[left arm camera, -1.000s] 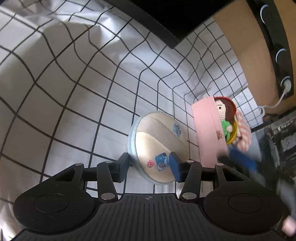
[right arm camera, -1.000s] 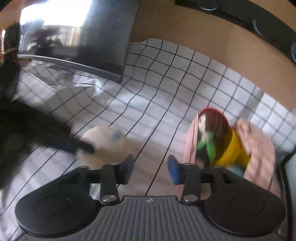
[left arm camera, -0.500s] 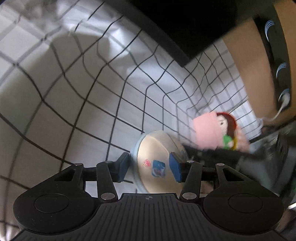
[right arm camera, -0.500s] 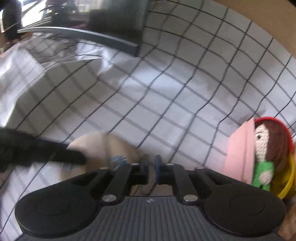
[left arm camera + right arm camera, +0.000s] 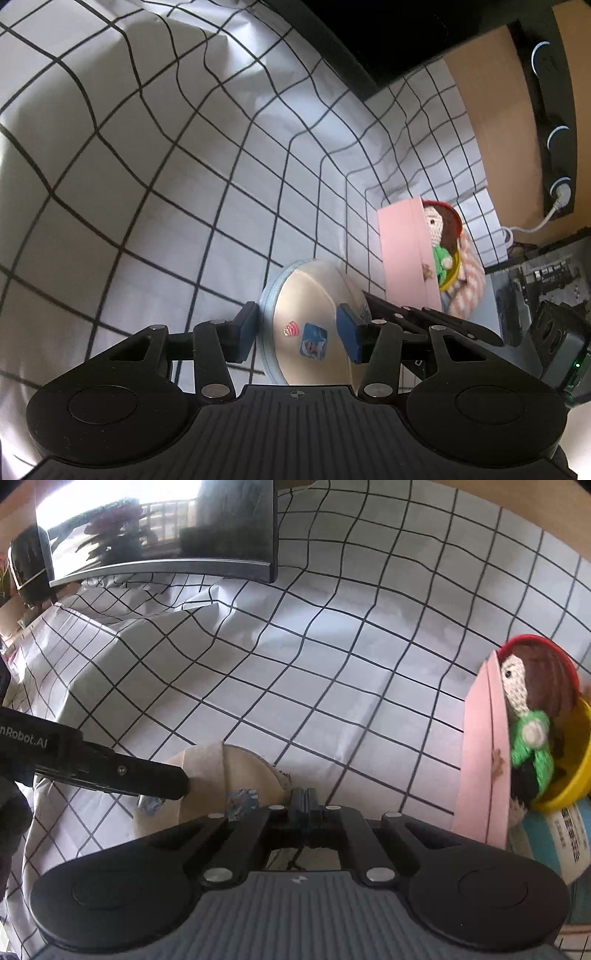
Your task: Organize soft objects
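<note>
Your pink box (image 5: 480,764) stood on the checked cloth (image 5: 155,173), holding a crocheted doll (image 5: 528,716) and a yellow bowl (image 5: 576,760). A second earlier your right gripper (image 5: 303,805) was spread; now it was pressed together beside the round beige cushion (image 5: 314,314), which lay between your spread left gripper (image 5: 297,332) fingers.

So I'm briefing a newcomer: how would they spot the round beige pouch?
On the white grid-checked cloth, left of the upright pink box with the crochet doll, lies the round beige pouch. Unlike its neighbours, it is flat, blue-edged and carries small stickers.
</note>
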